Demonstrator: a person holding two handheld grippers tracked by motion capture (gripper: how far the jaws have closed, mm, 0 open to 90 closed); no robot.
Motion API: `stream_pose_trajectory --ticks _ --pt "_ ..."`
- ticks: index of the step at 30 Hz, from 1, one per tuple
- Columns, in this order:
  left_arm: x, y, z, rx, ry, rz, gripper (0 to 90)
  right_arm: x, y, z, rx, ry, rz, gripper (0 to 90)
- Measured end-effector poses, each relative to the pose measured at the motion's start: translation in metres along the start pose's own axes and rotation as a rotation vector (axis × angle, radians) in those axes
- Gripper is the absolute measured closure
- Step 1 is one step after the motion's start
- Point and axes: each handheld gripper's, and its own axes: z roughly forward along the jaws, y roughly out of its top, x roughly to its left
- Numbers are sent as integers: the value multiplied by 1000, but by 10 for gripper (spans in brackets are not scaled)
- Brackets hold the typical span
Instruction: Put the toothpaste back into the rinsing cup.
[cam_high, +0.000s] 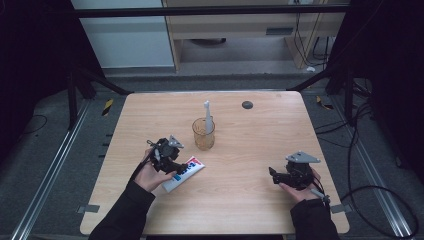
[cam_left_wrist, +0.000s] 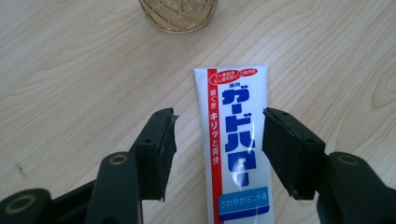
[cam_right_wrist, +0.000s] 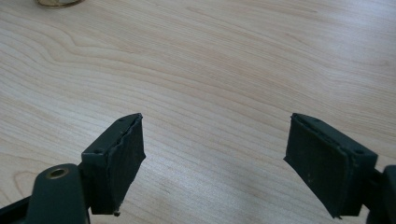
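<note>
- I have the left gripper low over the white plastic toothpaste tube with blue lettering and a red stripe. Its jaws stand wide, one on each side of the tube, and I see bare wood between each pad and the tube, so nothing is gripped yet.
- I straddle it across its width, I judge, because that is the narrow way to pinch it.
- The tube lies flat on the pale wooden table, near the left front, just short of the amber ribbed glass cup holding an upright white toothbrush.
- In the high view its long axis runs diagonally; the flat crimped end points towards the cup.
- My right gripper rests apart over bare wood, jaws wide and empty.
</note>
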Motion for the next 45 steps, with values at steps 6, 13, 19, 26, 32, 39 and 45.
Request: stream_pose_trajectory --ticks 6,13,19,26,32,39,45 --pt "-3 0 7 43 -15 10 446 1 0 0 4 4 0 194" --pt "-6 3 13 71 -28 22 458 2 0 2 9 11 -6 194" --pt "-7 5 18 90 -39 27 460 2 0 3 9 14 4 194" --pt "-7 7 27 119 -53 30 465 1 0 4 11 18 2 194" --pt "-6 8 31 135 -58 31 461 1 0 4 12 25 -1 194" --pt "-6 8 35 159 -66 40 437 2 1 5 15 26 9 193" --pt "-4 8 40 175 -77 37 418 2 1 5 16 27 14 194"
